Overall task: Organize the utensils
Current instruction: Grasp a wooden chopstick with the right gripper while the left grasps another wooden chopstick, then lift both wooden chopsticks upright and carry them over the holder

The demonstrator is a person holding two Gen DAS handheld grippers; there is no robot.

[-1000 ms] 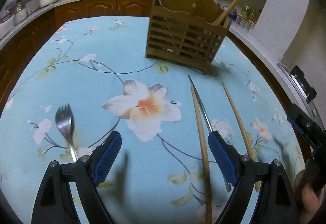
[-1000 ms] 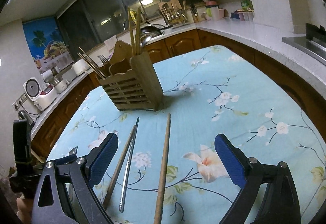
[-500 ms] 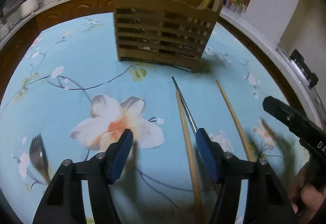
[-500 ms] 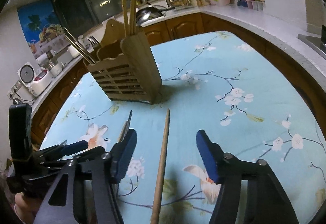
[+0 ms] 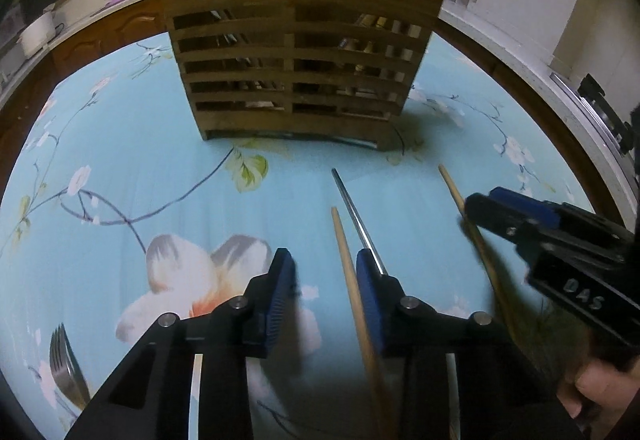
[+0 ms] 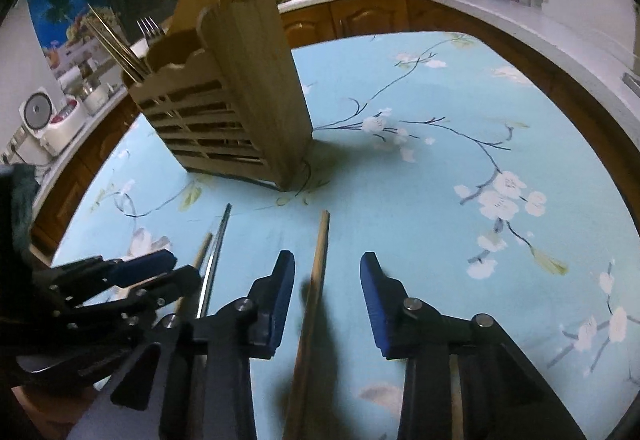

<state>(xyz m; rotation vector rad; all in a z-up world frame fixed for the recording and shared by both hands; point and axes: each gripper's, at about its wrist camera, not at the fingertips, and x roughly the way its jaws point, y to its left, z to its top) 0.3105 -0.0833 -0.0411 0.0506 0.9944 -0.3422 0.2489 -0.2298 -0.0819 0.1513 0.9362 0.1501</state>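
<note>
A slatted wooden utensil holder (image 5: 296, 71) stands on the blue floral tablecloth, with chopsticks and a fork in it; it also shows in the right wrist view (image 6: 224, 107). A wooden chopstick (image 5: 352, 280) and a metal chopstick (image 5: 356, 215) lie side by side in front of it. My left gripper (image 5: 324, 280) is open and low, the wooden chopstick between its fingers. A second wooden chopstick (image 6: 316, 280) lies between the fingers of my open right gripper (image 6: 326, 292). A fork (image 5: 66, 368) lies at the far left.
The table's brown edge (image 6: 580, 87) curves around the cloth. Counters behind hold a rice cooker (image 6: 44, 119), pots and jars. The right gripper's body (image 5: 560, 252) sits close beside my left one.
Both grippers moved forward and down toward the holder. Both sets of jaws narrowed from wide open, each now straddling a wooden chopstick.
</note>
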